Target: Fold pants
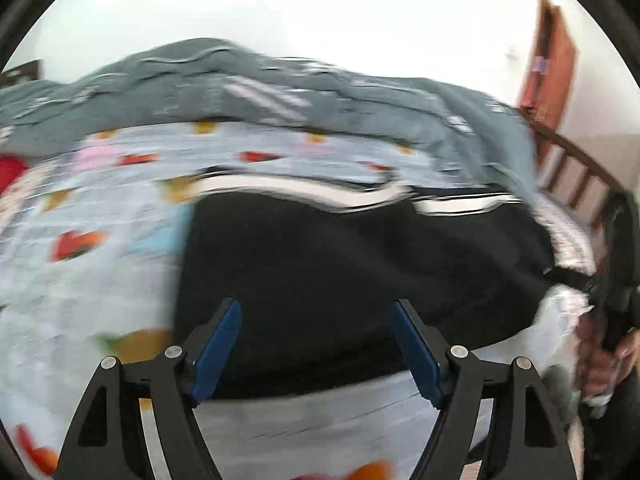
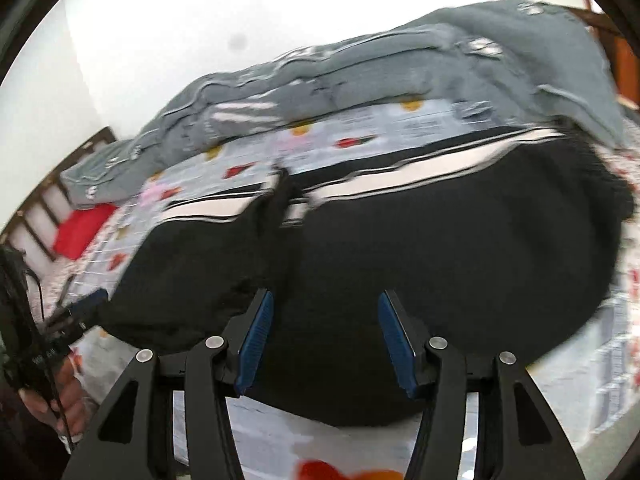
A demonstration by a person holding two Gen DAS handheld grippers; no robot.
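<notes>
Black pants point(image 1: 360, 248) with a white side stripe lie spread on the patterned bed sheet point(image 1: 100, 240); both views are blurred. My left gripper point(image 1: 316, 304) hovers over their near edge with its blue pads wide apart, open, and nothing pinched between them. In the right wrist view the pants point(image 2: 440, 232) fill the middle, with a fold ridge running up them. My right gripper point(image 2: 325, 294) is above the near part of them, open, its pads clear of the cloth. The left gripper point(image 2: 84, 306) also shows at the pants' left end.
A rumpled grey blanket point(image 1: 240, 88) lies along the far side of the bed. A red pillow point(image 2: 84, 228) sits by the wooden bed rail point(image 2: 36, 208). A brown door point(image 1: 552, 64) stands at the far right. A person's hand point(image 1: 600, 360) holds the right gripper's handle.
</notes>
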